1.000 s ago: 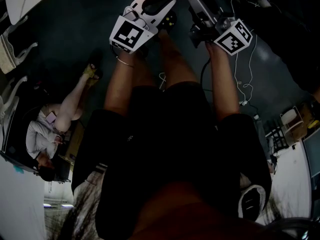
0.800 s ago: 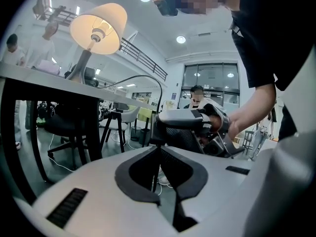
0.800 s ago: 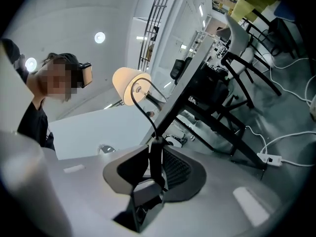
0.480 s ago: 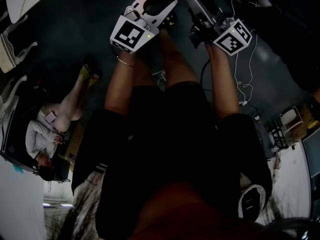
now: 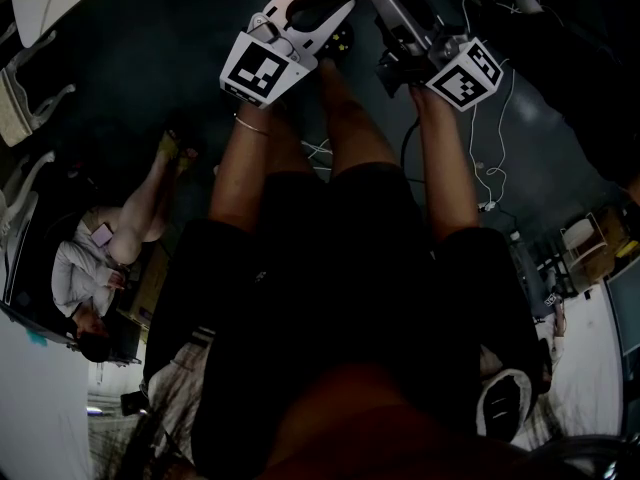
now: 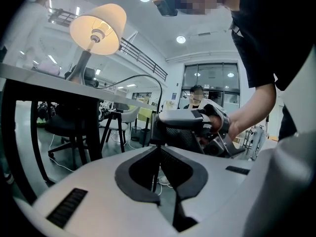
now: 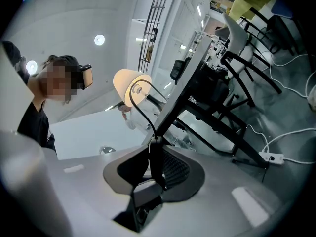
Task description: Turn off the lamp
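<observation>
While the lamp glows on the table, we hold its cord with both grippers.
Cord arcs off the table edge and drops to us, below the tabletop. Left gripper: jaws closed, tips pinching the thin cord, which runs on down through the hollow between the pads. Right gripper: close beyond the left's tips on the same cord, jaws clamped on a black switch block; they have just closed a little further on it. We see the lit bulb from below, inside the shade.
</observation>
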A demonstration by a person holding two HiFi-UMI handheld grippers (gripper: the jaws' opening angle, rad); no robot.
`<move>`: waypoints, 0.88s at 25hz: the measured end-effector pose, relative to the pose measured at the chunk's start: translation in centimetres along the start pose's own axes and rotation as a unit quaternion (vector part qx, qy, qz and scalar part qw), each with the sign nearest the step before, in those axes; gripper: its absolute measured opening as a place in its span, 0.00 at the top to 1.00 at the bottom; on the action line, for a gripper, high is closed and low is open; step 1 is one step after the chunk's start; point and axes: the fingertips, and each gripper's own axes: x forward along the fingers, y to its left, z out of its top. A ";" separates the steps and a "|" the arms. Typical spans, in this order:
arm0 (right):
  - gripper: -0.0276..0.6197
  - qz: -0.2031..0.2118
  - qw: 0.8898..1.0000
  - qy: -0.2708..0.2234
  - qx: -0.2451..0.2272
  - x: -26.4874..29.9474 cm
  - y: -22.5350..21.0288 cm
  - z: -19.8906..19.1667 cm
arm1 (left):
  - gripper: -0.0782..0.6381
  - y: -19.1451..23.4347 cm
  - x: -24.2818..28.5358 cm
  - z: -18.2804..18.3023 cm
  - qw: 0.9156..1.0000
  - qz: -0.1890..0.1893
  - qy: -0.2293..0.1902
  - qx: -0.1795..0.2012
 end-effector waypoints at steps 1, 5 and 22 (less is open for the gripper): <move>0.85 0.000 1.000 0.001 0.000 0.0 0.0 0.0 | 0.86 0.0 0.0 0.0 1.000 0.001 -0.001 -0.001; 0.86 0.002 1.000 0.001 0.000 0.0 -0.1 -0.1 | 0.86 0.0 0.0 -0.4 1.000 -0.001 -0.005 -0.007; 0.86 -0.026 0.998 0.024 -0.044 0.3 -0.3 -0.6 | 0.86 0.0 0.2 -0.9 1.000 0.006 -0.004 -0.030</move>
